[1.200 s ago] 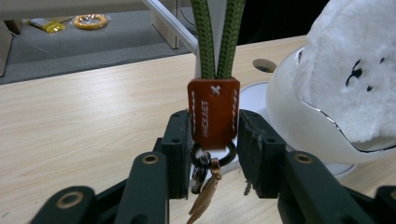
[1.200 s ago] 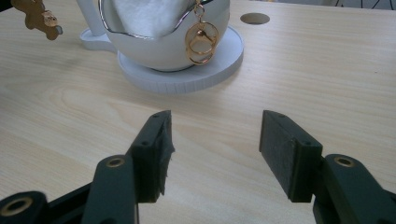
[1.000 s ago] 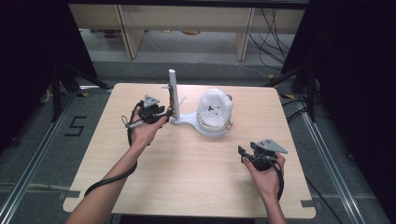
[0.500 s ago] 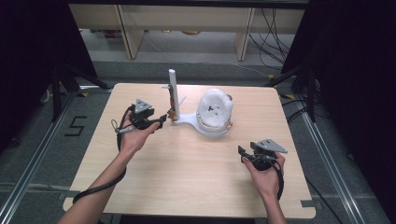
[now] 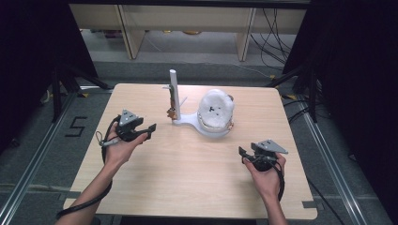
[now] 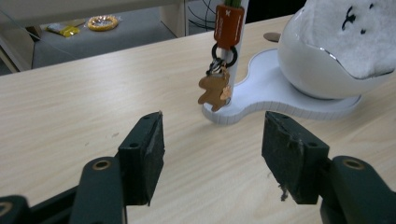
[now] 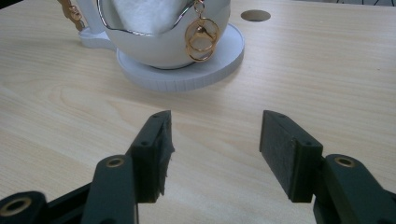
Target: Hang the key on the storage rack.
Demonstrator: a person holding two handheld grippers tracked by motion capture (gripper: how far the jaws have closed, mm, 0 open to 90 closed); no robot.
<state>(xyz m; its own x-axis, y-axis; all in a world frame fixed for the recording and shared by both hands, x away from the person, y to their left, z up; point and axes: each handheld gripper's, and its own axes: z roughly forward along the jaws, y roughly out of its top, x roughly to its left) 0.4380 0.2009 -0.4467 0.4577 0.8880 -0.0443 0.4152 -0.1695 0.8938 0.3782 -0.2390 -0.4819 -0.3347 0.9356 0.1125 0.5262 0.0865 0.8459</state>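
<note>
A white stand (image 5: 187, 121) sits at the table's far middle, with an upright post (image 5: 173, 86) and a white bowl (image 5: 215, 112) holding fluffy white filling. An orange tag and a brown figure charm (image 6: 215, 88) hang on the post. Two gold rings (image 7: 201, 33) dangle from the bowl's rim. My left gripper (image 5: 151, 127) is left of the post and apart from it. Its jaws have just been opening and hold nothing; in the left gripper view (image 6: 212, 135) they point at the charm. My right gripper (image 5: 241, 151) is open and empty near the front right, facing the bowl (image 7: 215, 126).
The light wooden table (image 5: 187, 187) has a small round hole (image 7: 255, 15) beyond the bowl. Metal floor rails run along both sides. Shelving and cables stand behind the table's far edge.
My left gripper has drawn back from the post, moving left and toward the person, and its jaws stand wider. The keychain stays on the post. The right hand has not moved.
</note>
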